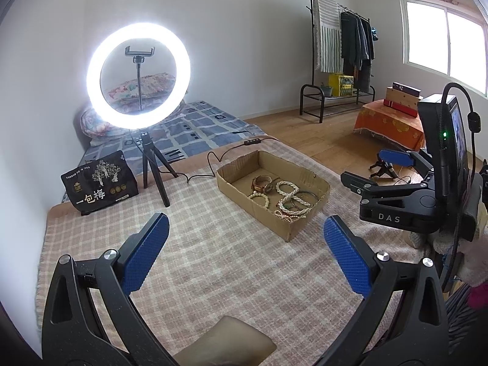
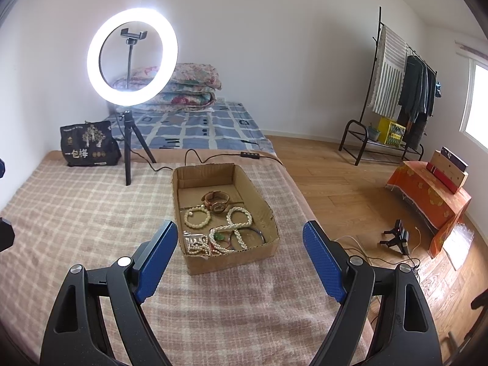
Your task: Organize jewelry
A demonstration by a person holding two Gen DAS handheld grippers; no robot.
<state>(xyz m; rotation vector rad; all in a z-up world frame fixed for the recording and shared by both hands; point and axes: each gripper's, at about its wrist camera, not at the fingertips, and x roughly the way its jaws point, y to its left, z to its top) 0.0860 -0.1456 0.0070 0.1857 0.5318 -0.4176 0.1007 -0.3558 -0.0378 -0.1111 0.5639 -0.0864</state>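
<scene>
Both views look forward and slightly downward along their own gripper fingers across the checked blanket [image 1: 213,259], toward the ring light [image 1: 138,76] at the far wall. The left wrist view sits left of the cardboard box [image 1: 292,225]; the right wrist view faces it nearly head-on, somewhat closer. Both share box, light and clothes rack [image 2: 396,91].

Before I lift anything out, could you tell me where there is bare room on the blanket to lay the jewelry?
The checked blanket is bare from the cardboard box across to the black bag and tripod. Inside the box, the far end is bare cardboard; the near end is crowded with bead bracelets, a watch and bangles.
</scene>
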